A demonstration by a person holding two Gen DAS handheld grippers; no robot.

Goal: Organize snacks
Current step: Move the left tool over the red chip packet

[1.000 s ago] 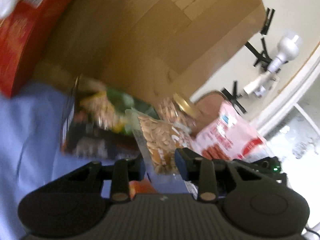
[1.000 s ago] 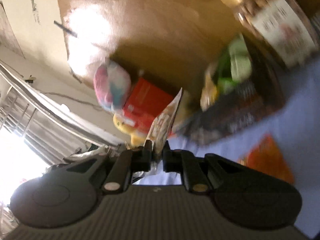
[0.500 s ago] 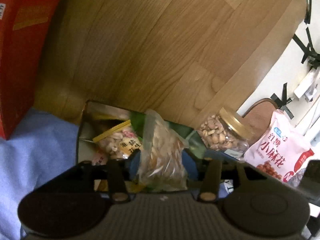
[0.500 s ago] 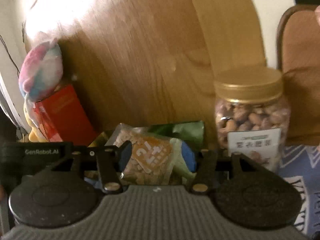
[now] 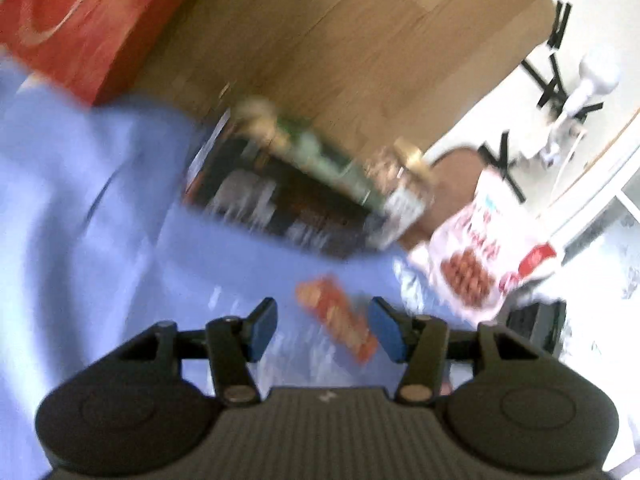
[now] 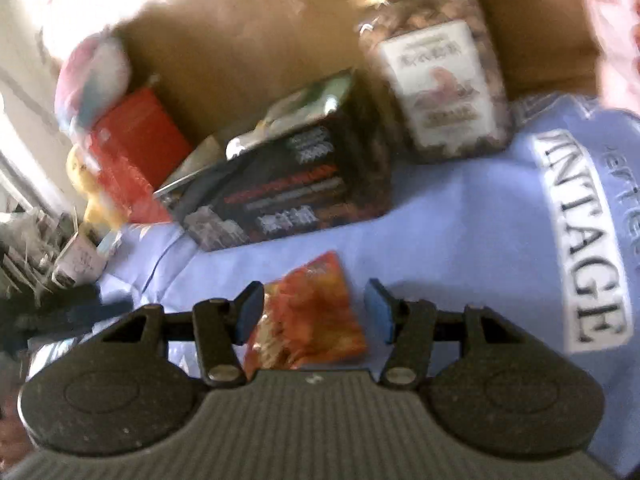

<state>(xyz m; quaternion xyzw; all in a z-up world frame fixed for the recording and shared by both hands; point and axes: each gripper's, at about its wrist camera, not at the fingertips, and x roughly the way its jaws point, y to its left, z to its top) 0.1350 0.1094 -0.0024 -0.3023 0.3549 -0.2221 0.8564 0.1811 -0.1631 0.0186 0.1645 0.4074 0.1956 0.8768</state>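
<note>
A: Orange snack packet (image 6: 306,312) lies flat on the blue cloth (image 6: 460,216), framed by my right gripper (image 6: 312,310), fingers spread, nothing pinched yet.

B: Left gripper (image 5: 322,330)?

A: Spread too, empty. Black box (image 6: 292,192), holding other packets, sits at twelve o'clock, probably its destination.

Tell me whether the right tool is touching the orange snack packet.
Apart. The right wrist view shows the right tool open, with the orange snack packet lying on the blue cloth between its fingers, and cloth visible between the packet and the right-hand finger.
</note>
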